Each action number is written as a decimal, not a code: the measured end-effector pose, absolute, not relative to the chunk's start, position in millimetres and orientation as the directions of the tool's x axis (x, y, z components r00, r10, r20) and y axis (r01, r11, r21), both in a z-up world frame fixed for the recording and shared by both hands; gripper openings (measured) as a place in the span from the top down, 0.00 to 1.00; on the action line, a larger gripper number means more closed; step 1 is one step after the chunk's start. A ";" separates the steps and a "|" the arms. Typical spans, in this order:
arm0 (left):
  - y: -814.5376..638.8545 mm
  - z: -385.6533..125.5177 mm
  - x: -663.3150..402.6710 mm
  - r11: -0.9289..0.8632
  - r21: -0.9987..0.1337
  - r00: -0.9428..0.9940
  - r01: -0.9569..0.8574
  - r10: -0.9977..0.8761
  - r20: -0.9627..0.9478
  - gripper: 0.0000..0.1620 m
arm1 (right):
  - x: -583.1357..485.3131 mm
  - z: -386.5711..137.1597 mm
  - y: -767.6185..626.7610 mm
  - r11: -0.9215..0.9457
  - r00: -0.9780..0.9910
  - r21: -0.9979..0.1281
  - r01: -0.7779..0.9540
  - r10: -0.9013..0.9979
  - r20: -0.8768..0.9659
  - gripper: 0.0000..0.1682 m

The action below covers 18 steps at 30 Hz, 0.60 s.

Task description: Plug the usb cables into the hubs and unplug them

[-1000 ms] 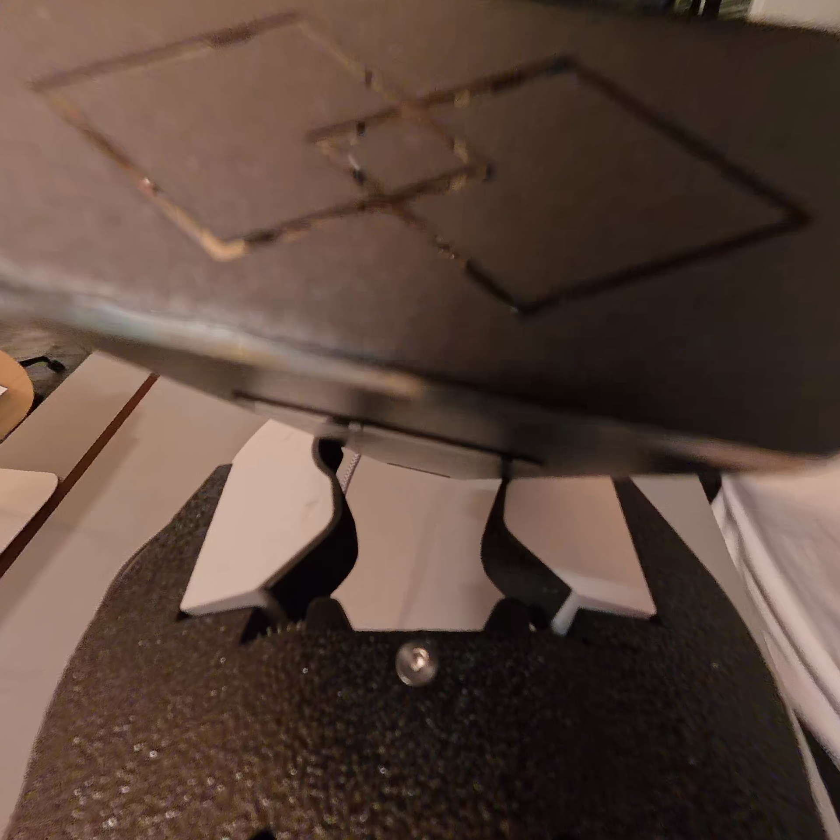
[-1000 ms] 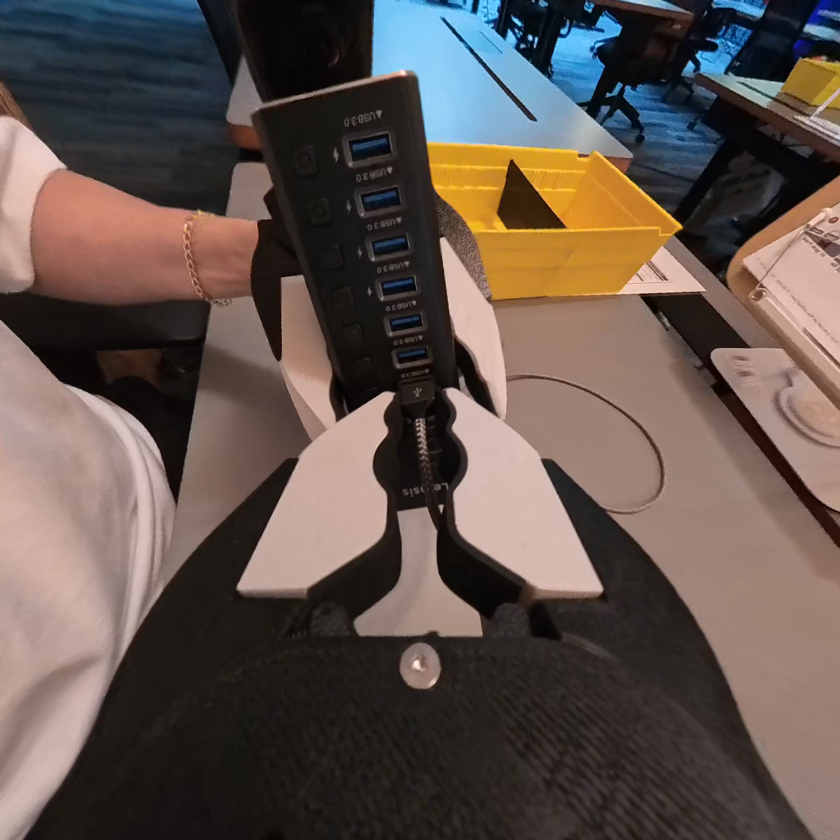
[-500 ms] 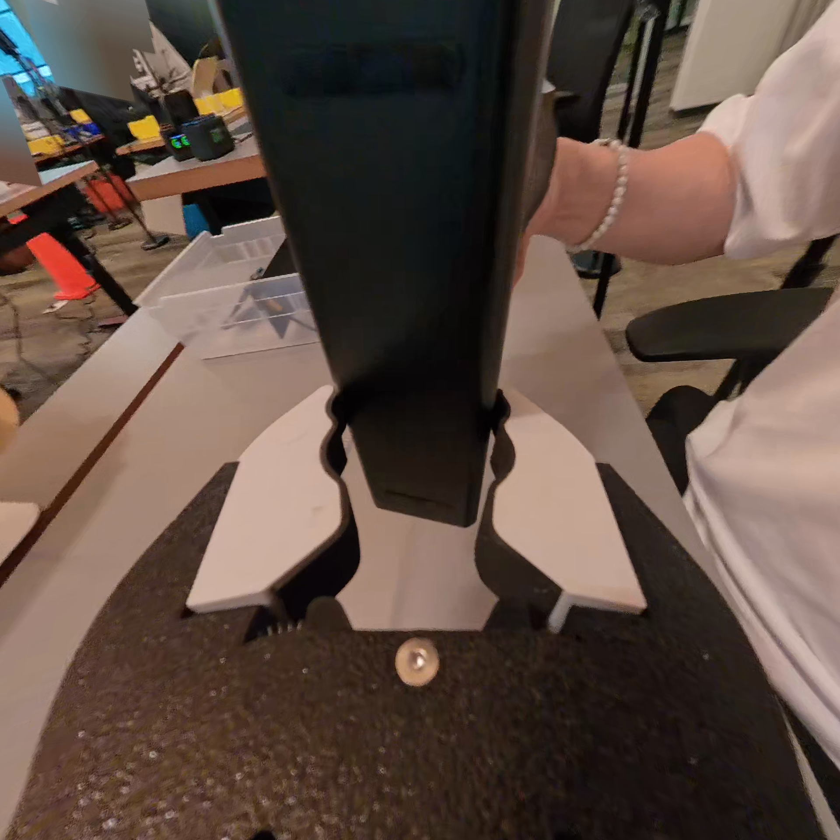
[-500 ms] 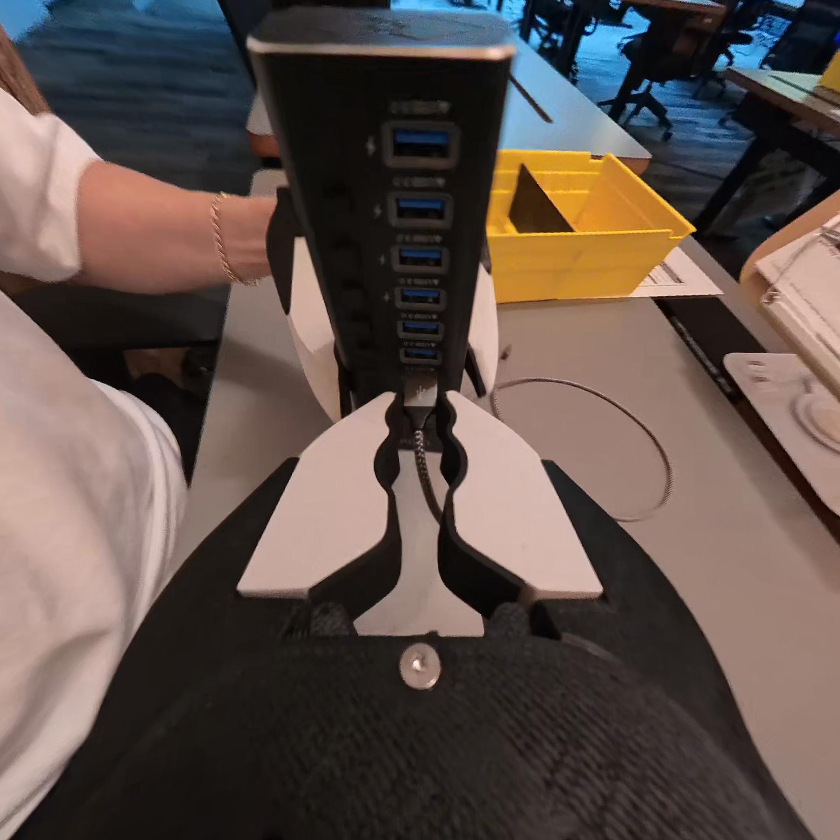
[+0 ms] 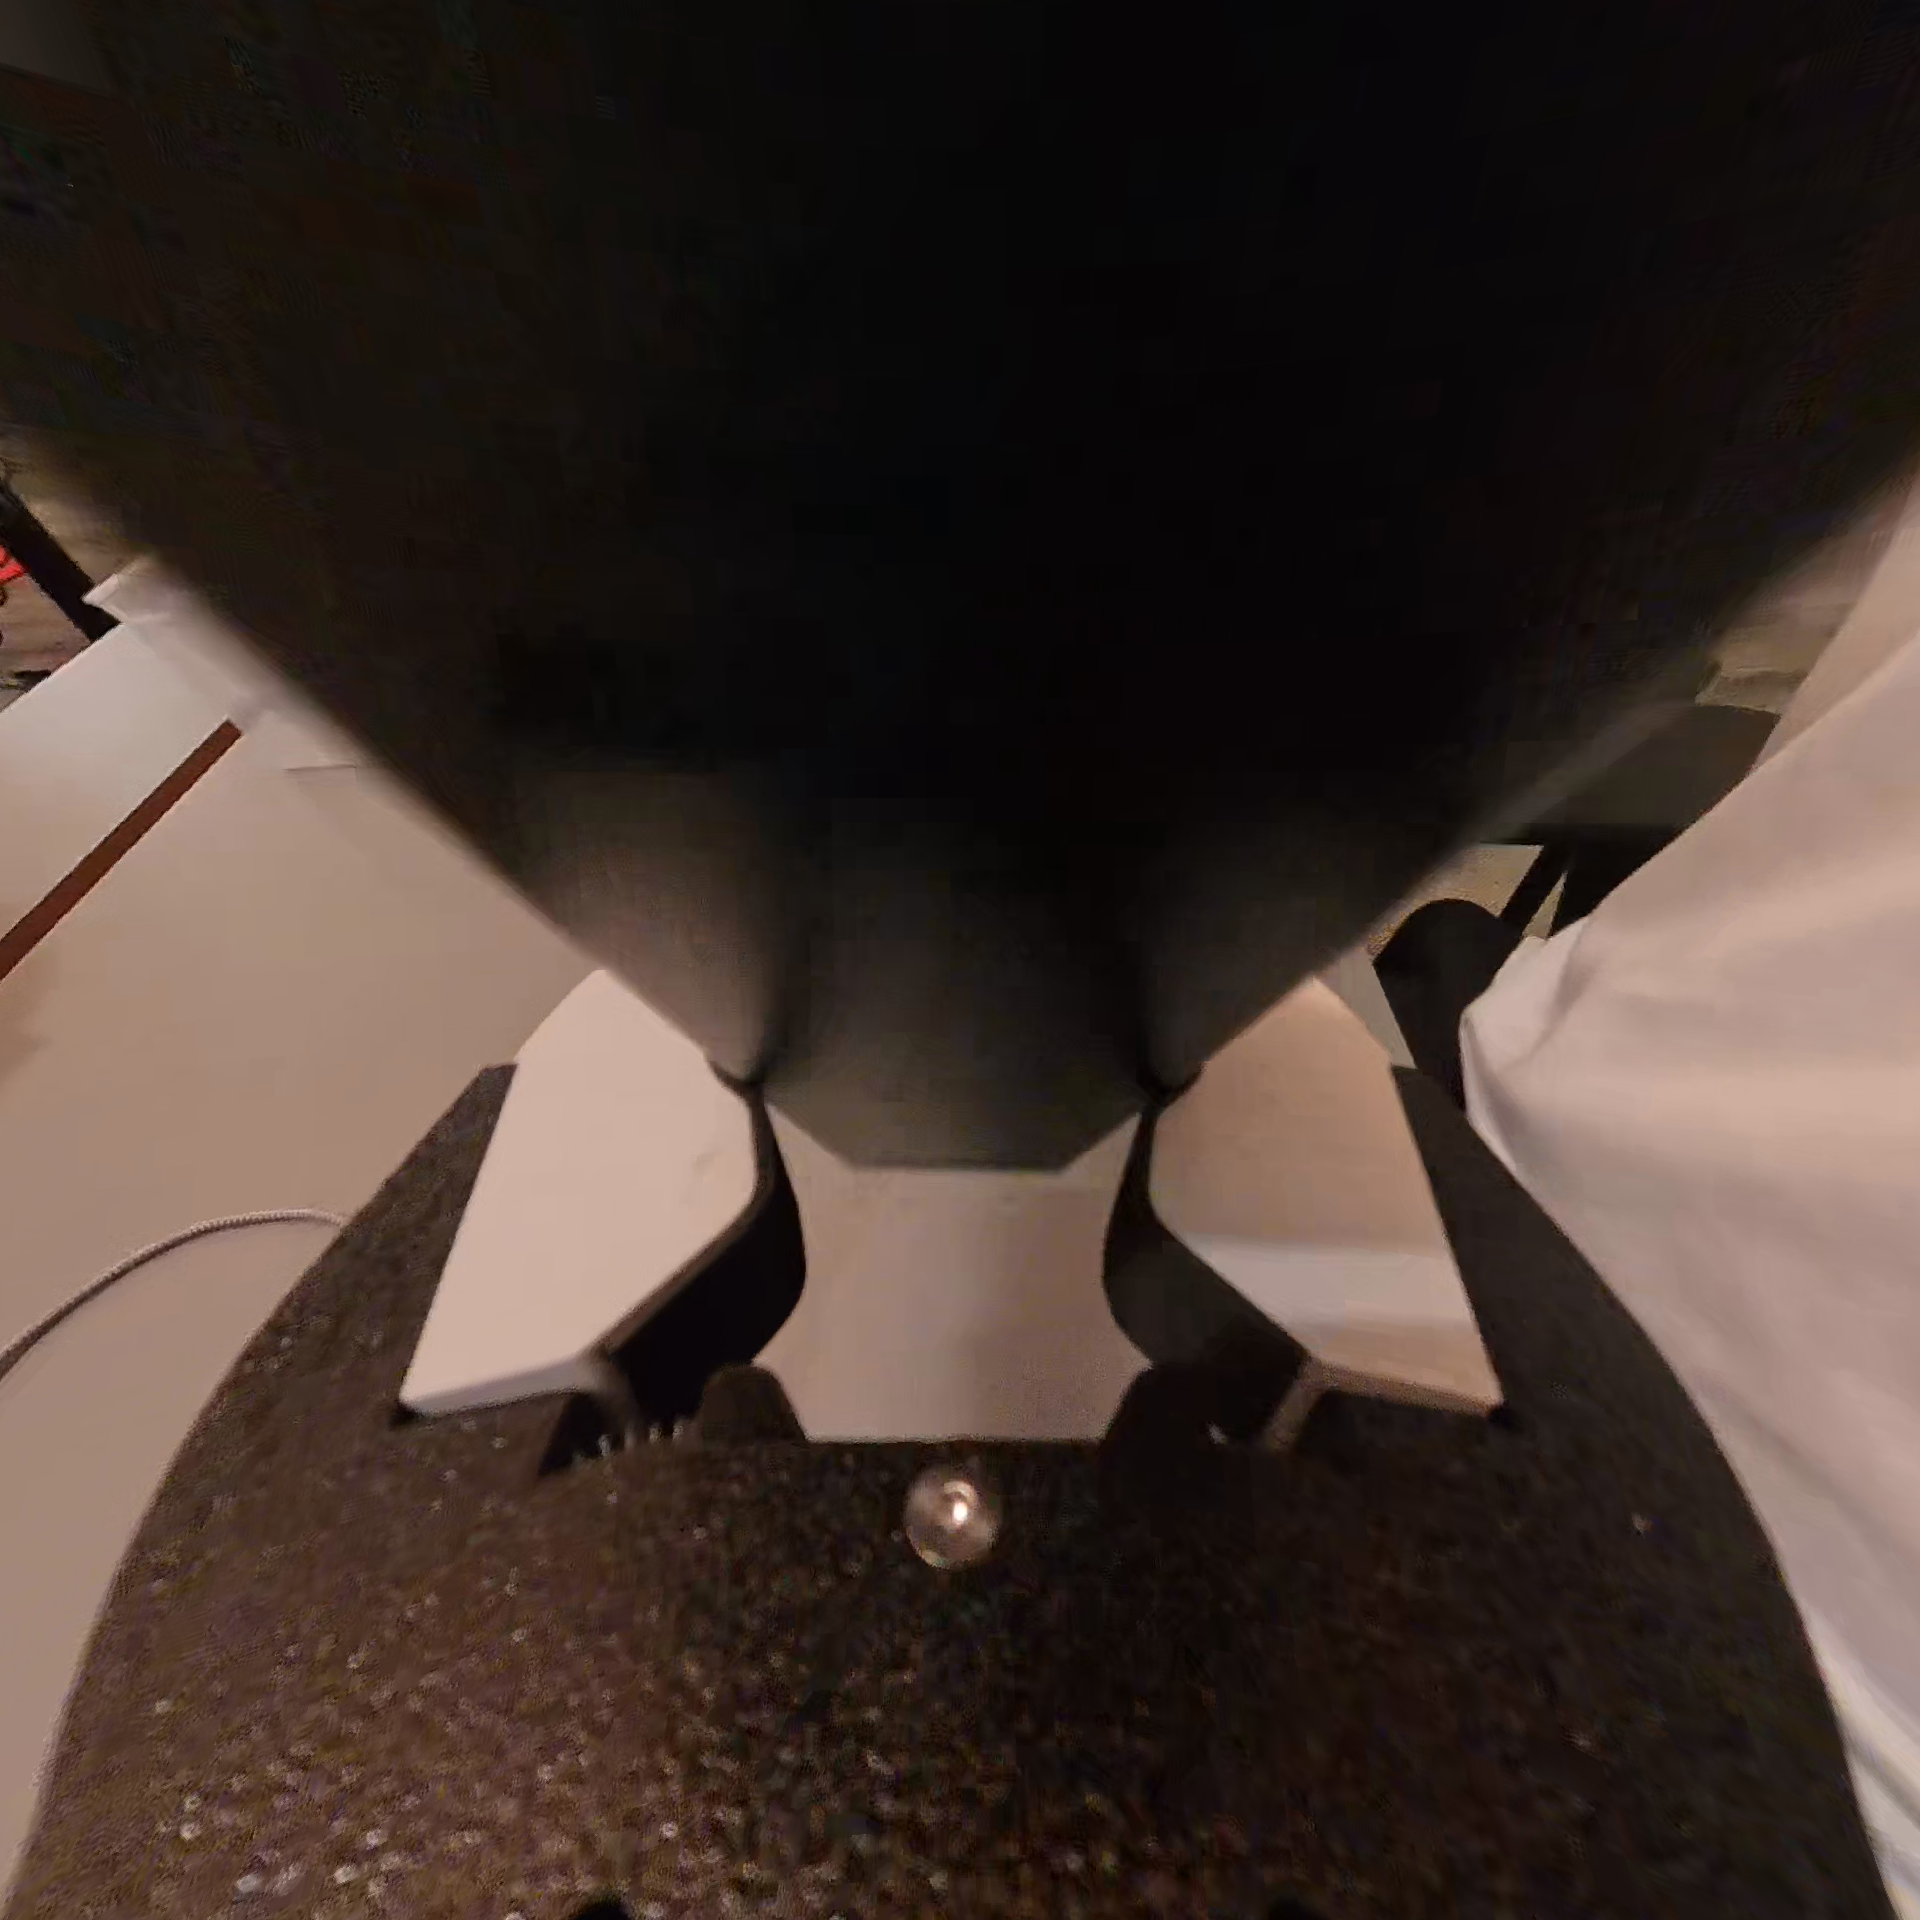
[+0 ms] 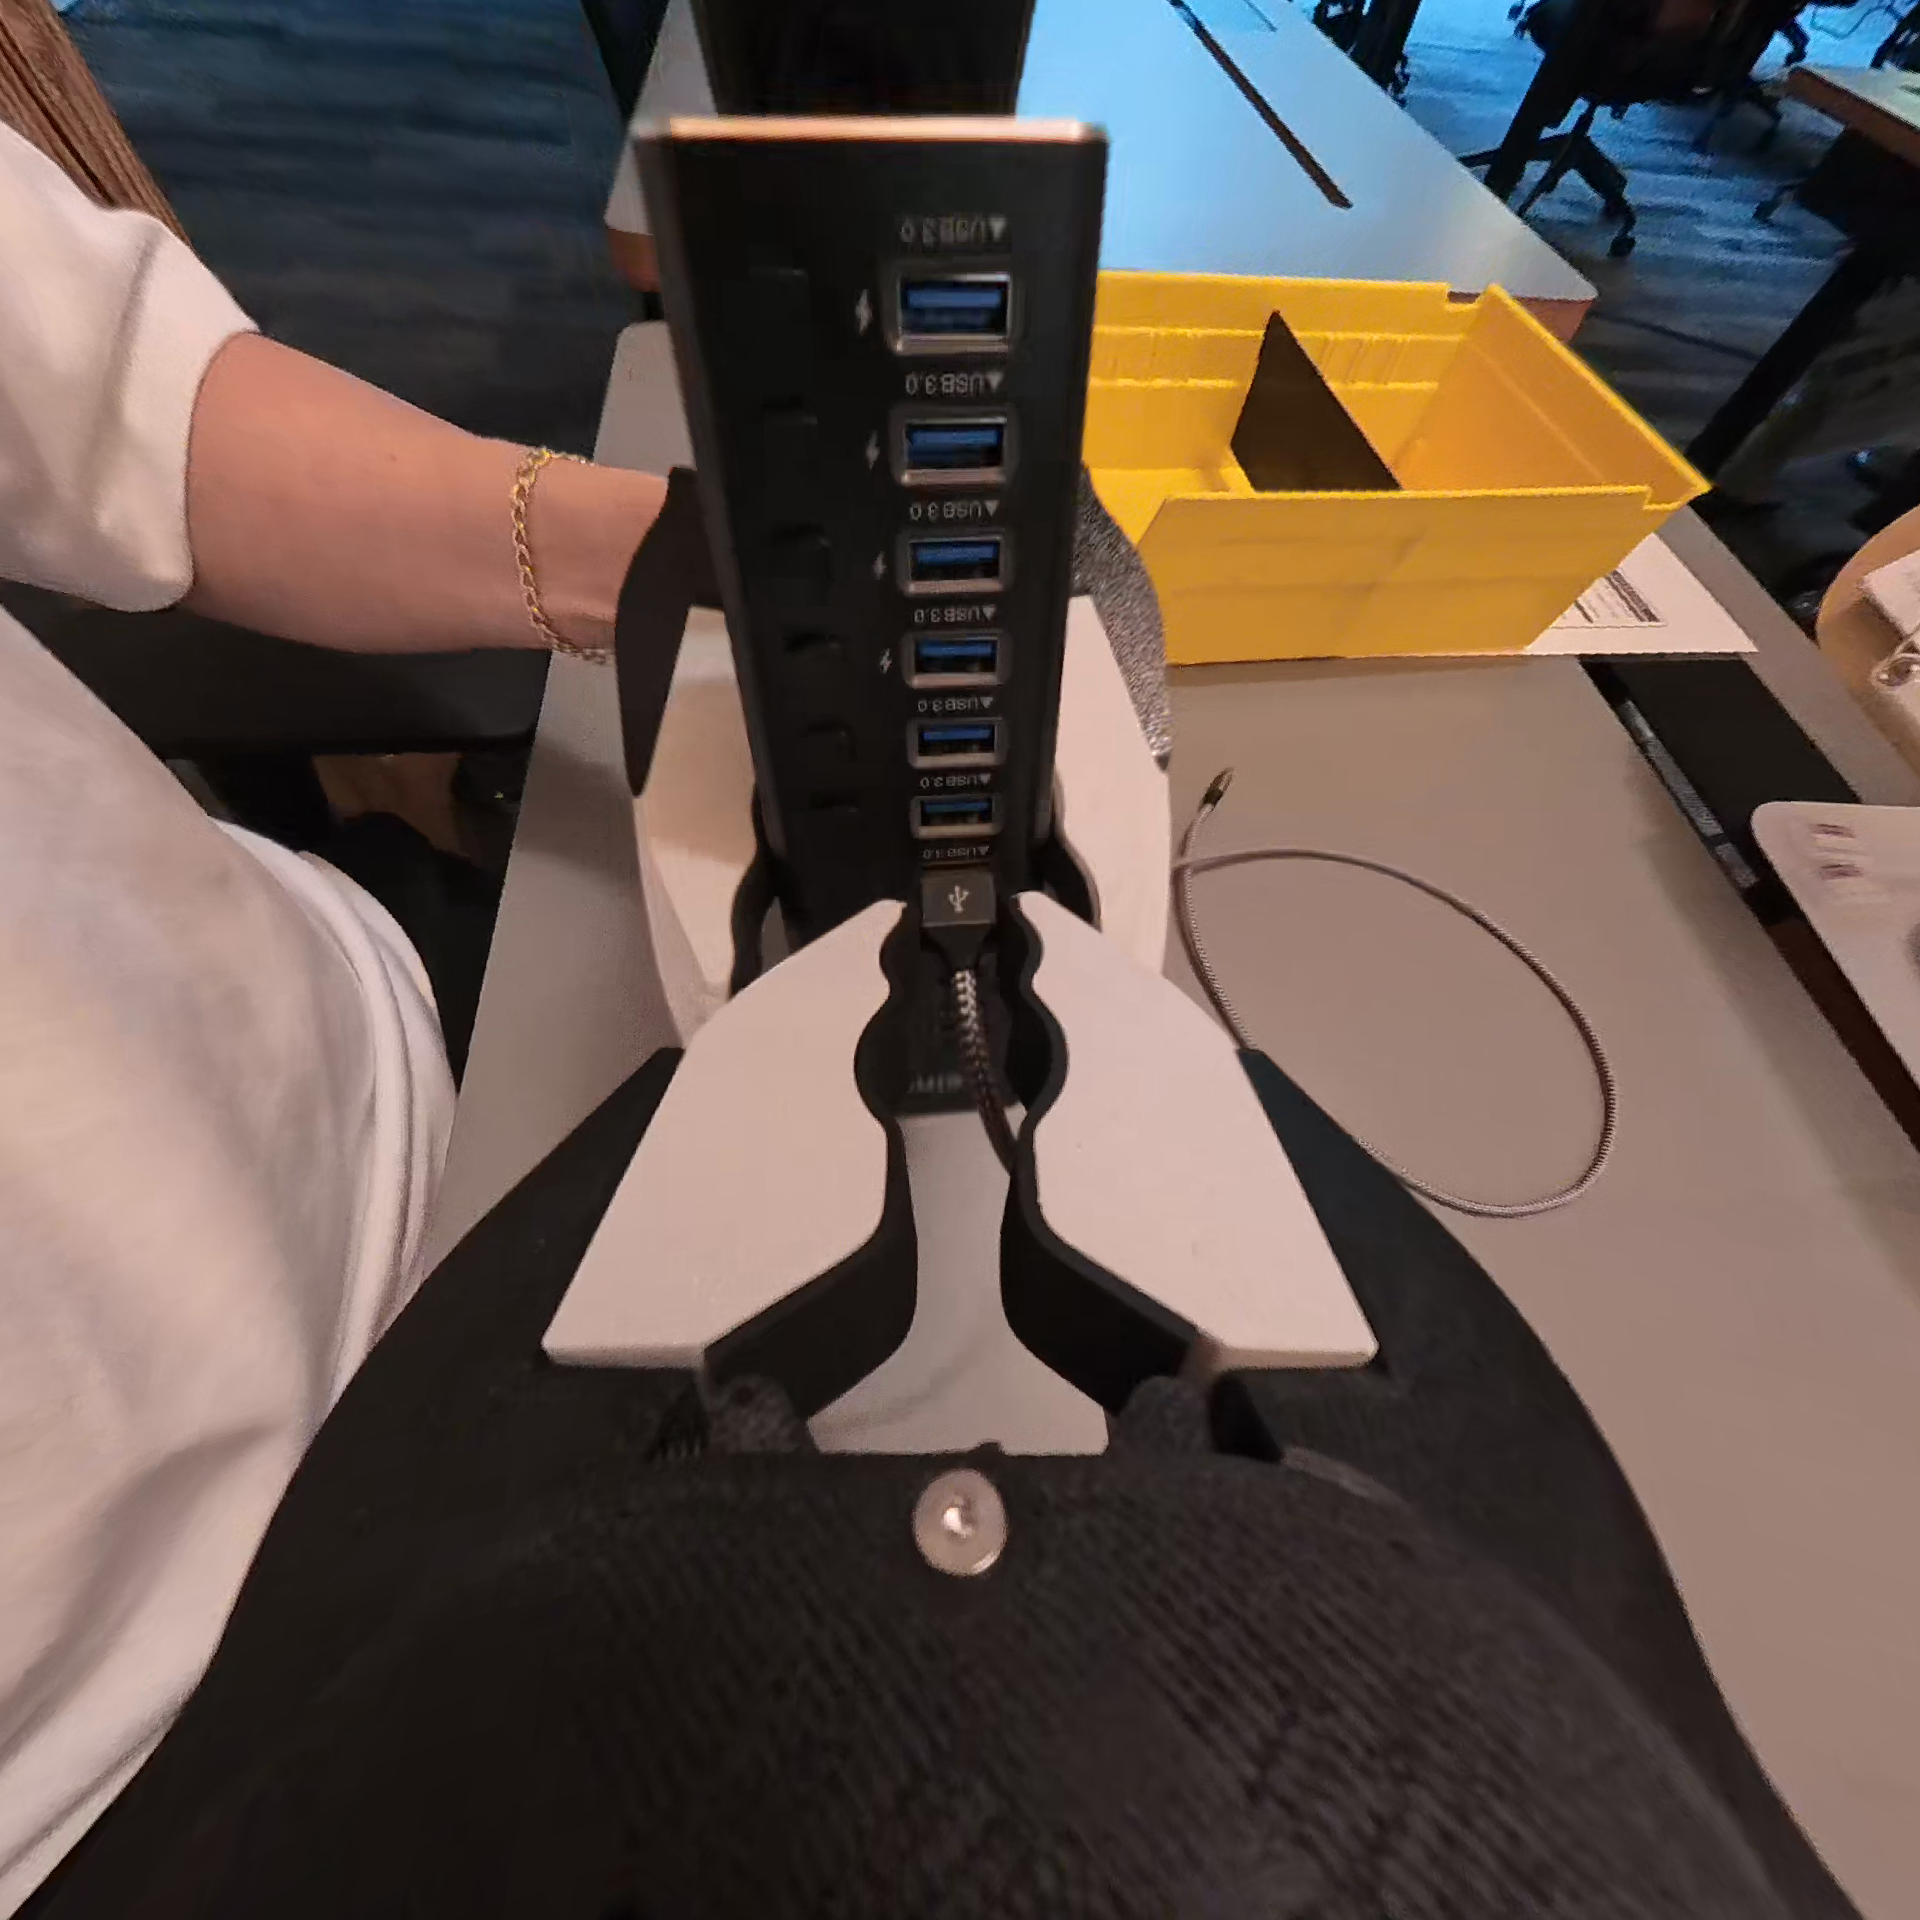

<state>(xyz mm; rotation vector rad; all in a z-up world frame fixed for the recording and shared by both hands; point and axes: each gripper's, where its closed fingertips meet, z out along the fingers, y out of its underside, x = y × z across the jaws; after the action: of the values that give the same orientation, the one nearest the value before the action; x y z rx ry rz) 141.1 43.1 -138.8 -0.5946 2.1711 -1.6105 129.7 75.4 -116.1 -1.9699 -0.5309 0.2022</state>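
Observation:
A black USB hub (image 6: 883, 499) with several blue ports stands upright above the table. My left gripper (image 5: 951, 1081) is shut on its lower end; the hub (image 5: 935, 520) fills the top of the left wrist view, dark and blurred. The left gripper's white fingers (image 6: 686, 831) show behind the hub in the right wrist view. My right gripper (image 6: 958, 914) is shut on a black USB plug (image 6: 956, 899), which sits against the hub's face just below the lowest visible port. I cannot tell how deep it sits. Its braided cable (image 6: 1558, 1039) loops on the table to the right.
A yellow bin (image 6: 1403, 561) stands on the grey table (image 6: 1455, 1455) behind the hub, with a paper sheet (image 6: 1642, 623) beside it. A person's forearm with a bracelet (image 6: 416, 520) and white shirt (image 6: 156, 1039) are on the left. A cable (image 5: 156, 1257) lies on the table. My left and right fingertips are right by each other.
The hub has swung from lying flat across the left wrist view to upright, then tipped close to that camera. In the right view it straightened from a tilt. The right gripper stays on the plug.

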 end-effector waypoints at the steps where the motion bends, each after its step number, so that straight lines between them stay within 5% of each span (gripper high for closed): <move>1: 42.2 -140.0 141.3 0.253 -0.960 -0.839 -0.120 -0.542 -0.038 0.56 | 129.8 -115.9 73.8 -0.372 0.885 -0.881 0.292 0.454 0.102 0.91; 9: 45.1 -147.5 146.3 0.348 -0.935 -0.807 -0.064 -0.570 -0.157 0.56 | 135.6 -127.2 69.1 -0.486 0.853 -0.717 0.500 0.418 0.312 0.91; 12: 44.5 -137.6 140.9 0.336 -0.942 -0.809 -0.024 -0.560 -0.179 0.56 | 129.9 -110.9 64.7 -0.463 0.898 -0.833 0.304 0.431 0.088 0.91; 14: 84.8 -152.1 146.1 0.424 -0.901 -0.729 -0.086 -0.644 -0.233 0.56 | 183.4 -86.8 48.7 -0.439 0.960 -0.870 0.226 0.252 0.122 0.91; 18: 129.9 -120.5 142.7 0.170 -0.979 -0.693 -0.109 -0.719 -0.047 0.56 | 208.7 -75.6 36.0 -0.422 0.964 -0.883 0.207 0.239 0.112 0.91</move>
<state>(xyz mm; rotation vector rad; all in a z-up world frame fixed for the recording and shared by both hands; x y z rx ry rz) 142.7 129.9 -120.5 -0.7801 1.9385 -1.5566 208.7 36.0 -75.6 -2.0201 -0.3173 0.0371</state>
